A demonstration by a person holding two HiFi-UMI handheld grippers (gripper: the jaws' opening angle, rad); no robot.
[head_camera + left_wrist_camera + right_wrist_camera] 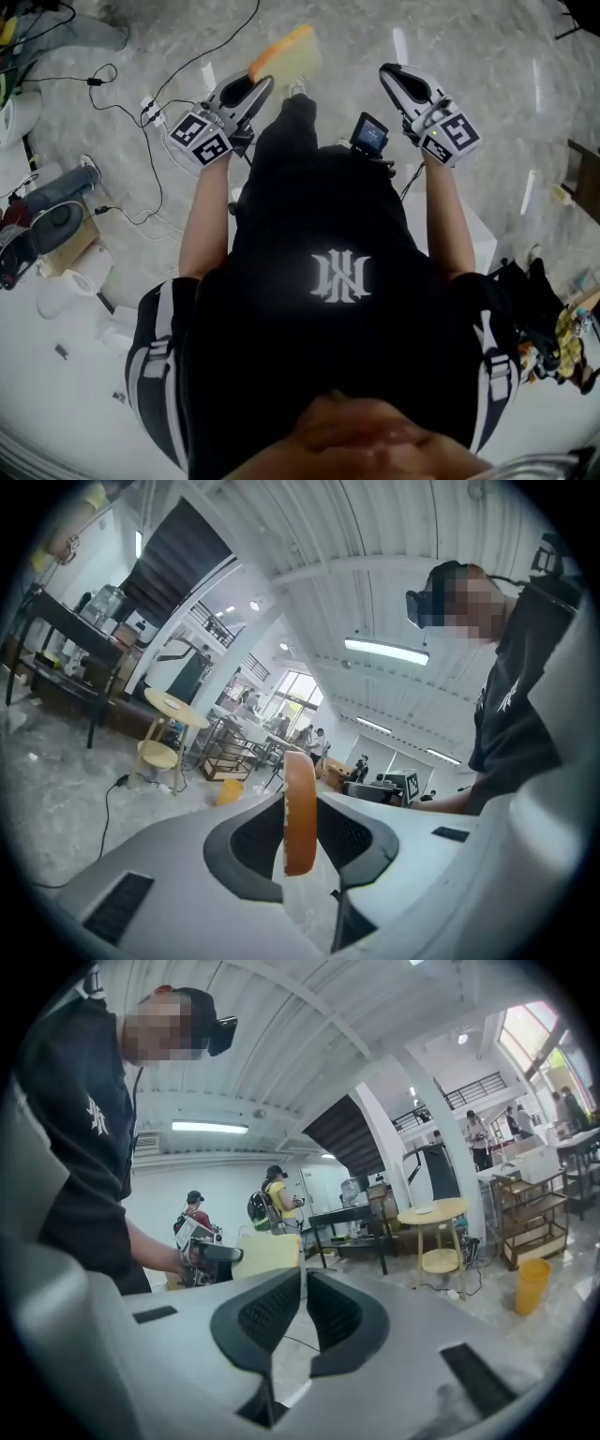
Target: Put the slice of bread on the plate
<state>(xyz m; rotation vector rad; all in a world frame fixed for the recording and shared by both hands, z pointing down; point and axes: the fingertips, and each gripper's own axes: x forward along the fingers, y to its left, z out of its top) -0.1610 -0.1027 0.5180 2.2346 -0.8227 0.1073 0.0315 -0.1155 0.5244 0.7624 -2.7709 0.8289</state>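
Slice of bread [300,813]: pinched in the left gripper [261,84], seen edge-on between the dark ribbed pads with the orange crust facing the camera. The jaws stand part-way apart only because the slice fills the gap. The grip is on one end, and most of the slice sticks out past the jaw tips. My read is that this leaves free length to lay flat on a plate before letting go.

Location: up in the air in front of the person's chest, over the marbled floor [450,37], resting on nothing. From the right gripper view it shows as a pale yellow slab beside the person's forearm.

Right gripper [392,77]: jaws pressed together with nothing between them. It is held level with the left one but well apart, so it looks parked out of the way. This seems to be a one-gripper job.

No plate shows in any view, so I judge this as the carry phase, with placement not yet started. The only candidate surface I can see is the round side table [433,1211] well across the room, and I can't tell what's on it.

Risk: the slice is soft and held by one end, so it could sag or tear if swung fast.
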